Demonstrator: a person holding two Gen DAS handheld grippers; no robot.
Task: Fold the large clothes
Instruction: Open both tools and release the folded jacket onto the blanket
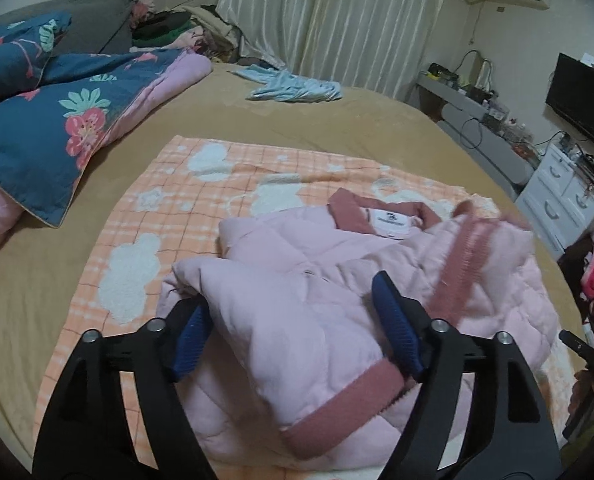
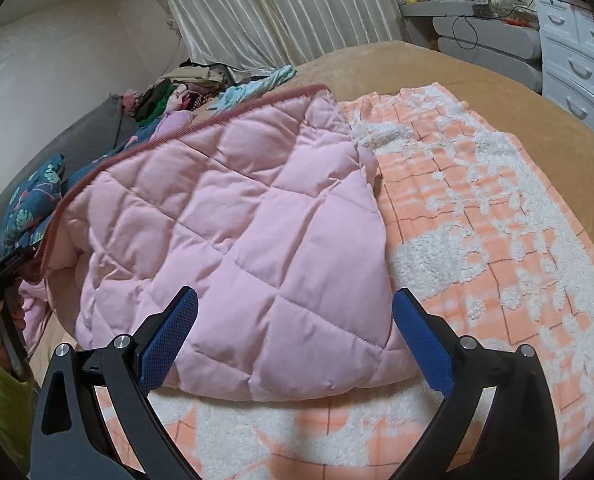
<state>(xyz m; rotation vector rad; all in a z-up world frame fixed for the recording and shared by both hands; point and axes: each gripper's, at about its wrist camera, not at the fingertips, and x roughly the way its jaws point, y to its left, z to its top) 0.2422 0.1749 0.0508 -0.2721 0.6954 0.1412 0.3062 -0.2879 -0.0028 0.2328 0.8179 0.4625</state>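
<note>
A pink quilted jacket (image 1: 305, 292) with dusty-rose trim lies partly folded on an orange-and-white checked blanket (image 1: 145, 216) on the bed. Its collar and white label (image 1: 393, 222) face up at the far side. My left gripper (image 1: 293, 312) is open, its blue pads either side of a folded sleeve with a rose cuff (image 1: 345, 396). In the right wrist view the jacket (image 2: 233, 240) has a panel folded over, its zipper edge (image 2: 169, 136) on top. My right gripper (image 2: 295, 320) is open around the jacket's near hem, above the blanket (image 2: 497, 240).
A blue floral quilt (image 1: 45, 120) lies at the bed's left. A light blue garment (image 1: 293, 88) lies at the far side near the curtains. White drawers (image 2: 577, 52) and a grey shelf stand to the right. The tan bedsheet (image 1: 337, 128) surrounds the blanket.
</note>
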